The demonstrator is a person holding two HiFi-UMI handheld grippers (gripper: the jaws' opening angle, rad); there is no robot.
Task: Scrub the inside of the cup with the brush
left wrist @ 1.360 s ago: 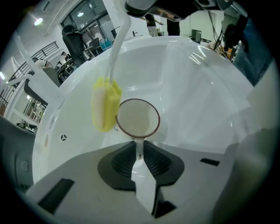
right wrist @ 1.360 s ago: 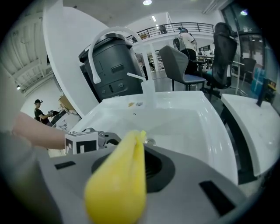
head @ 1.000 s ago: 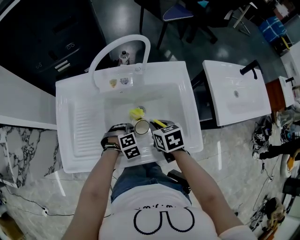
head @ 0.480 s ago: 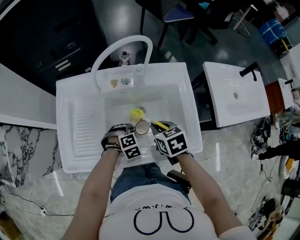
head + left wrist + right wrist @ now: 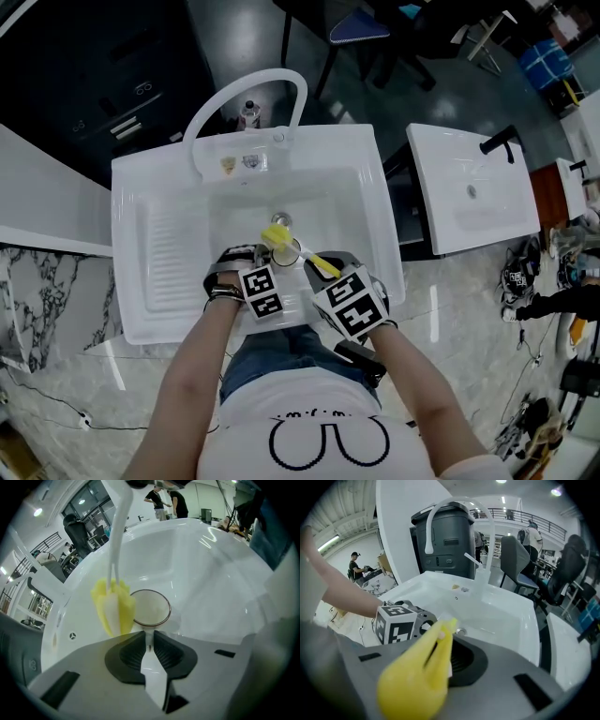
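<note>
A clear glass cup (image 5: 151, 607) with a brownish rim lies tipped in the white sink (image 5: 347, 187), its mouth facing my left gripper (image 5: 149, 637), which is shut on the cup's rim. From the head view the cup (image 5: 286, 251) sits just ahead of the left gripper (image 5: 272, 267). The brush's yellow sponge head (image 5: 114, 606) hangs on a white stem just left of the cup's mouth, outside it. My right gripper (image 5: 445, 660) is shut on the brush's yellow handle (image 5: 422, 672). In the head view the brush head (image 5: 275, 234) is at the cup's far rim and the right gripper (image 5: 328, 277) is to its right.
A curved white faucet (image 5: 246, 101) arches over the sink's back edge, with the drain (image 5: 281, 219) just beyond the cup. A ribbed draining board (image 5: 169, 248) lies to the left. A second white basin (image 5: 473, 187) stands at the right. People and chairs are in the background.
The right gripper has drawn back toward the person and tilted. The brush head has come up from beside the drain to the cup's rim. The left gripper and cup have stayed put.
</note>
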